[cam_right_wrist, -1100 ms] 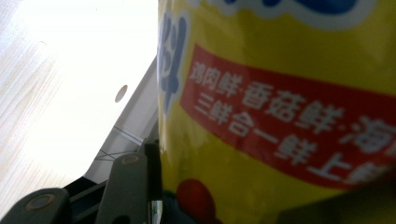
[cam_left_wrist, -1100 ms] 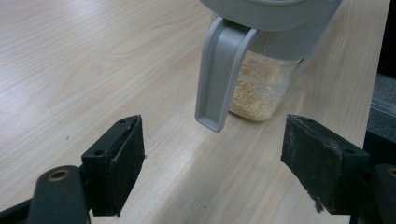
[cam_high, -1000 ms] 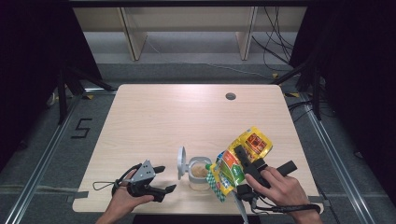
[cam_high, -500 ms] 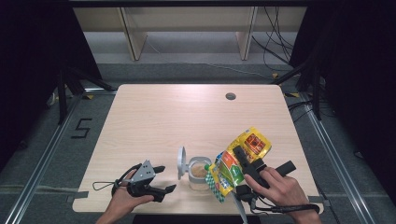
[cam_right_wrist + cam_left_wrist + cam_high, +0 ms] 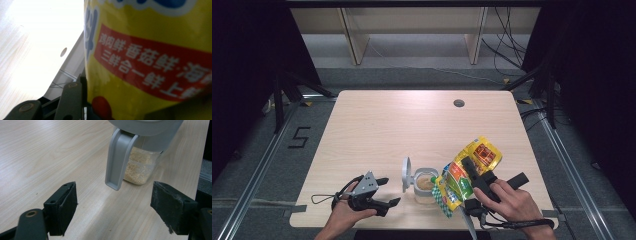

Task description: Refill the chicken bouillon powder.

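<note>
Item: yellow seasoning packet [image 5: 469, 167], printed with red and green panels, held tilted above the near right part of the surface [image 5: 412, 125], its lower end hanging over the open container [image 5: 426, 184]. In the right gripper view the packet [image 5: 155, 62] shows a red band of white characters, with one black jaw pressed against its left side.

Right tongs [image 5: 477, 177]: clamped on the packet, jaws part-way closed and just now tightening, the packet between them; the person's right hand [image 5: 512, 205] carries them.

Container: clear, part-filled with pale granules, standing near the front edge; grey hinged lid [image 5: 406, 174] raised upright on its left.

Left tongs [image 5: 384, 192]: jaws wide apart and empty, resting low just left of the container, in the left hand [image 5: 349, 212]. The left gripper view shows the container [image 5: 141, 167] and its grey latch [image 5: 117, 162] ahead of the jaws, apart from them
</note>
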